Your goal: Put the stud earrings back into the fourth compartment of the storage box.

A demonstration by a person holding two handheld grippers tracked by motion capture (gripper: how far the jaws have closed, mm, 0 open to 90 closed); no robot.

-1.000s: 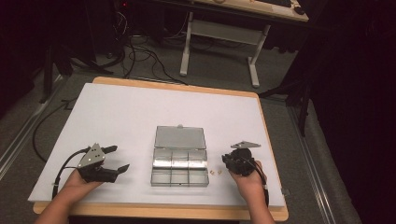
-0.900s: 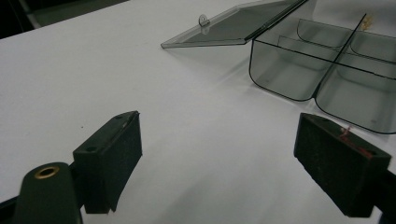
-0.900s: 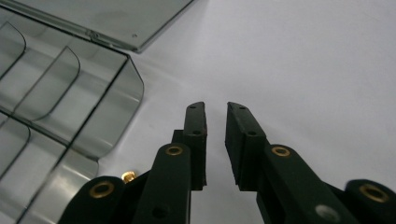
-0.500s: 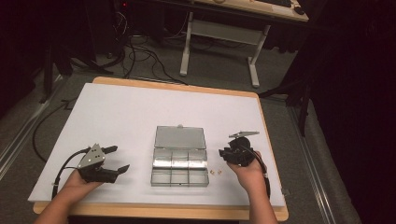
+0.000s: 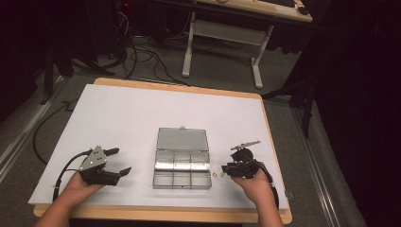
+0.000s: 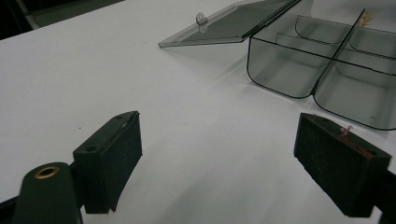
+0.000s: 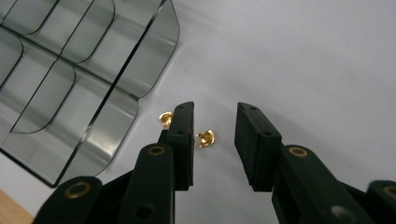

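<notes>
Here, the right gripper [image 7: 214, 135] hovers over two small gold fittings just beside a clear compartment box [image 5: 181, 164].

Its jaws have just been opening and stand partly apart; one gold fitting [image 7: 205, 138] lies on the white tabletop [image 5: 132, 118] between them, untouched by either pad; the other gold fitting [image 7: 165, 118] sits just outside the left jaw, near the box wall; the box lid [image 6: 231, 22] lies flat open; the left gripper [image 6: 224, 154] rests well to the box's left, jaws wide, nothing between them.

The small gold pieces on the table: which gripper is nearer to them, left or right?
Right. The right gripper has one gold piece between its open fingers; another lies just outside. The left gripper rests beyond the clear box.
</notes>
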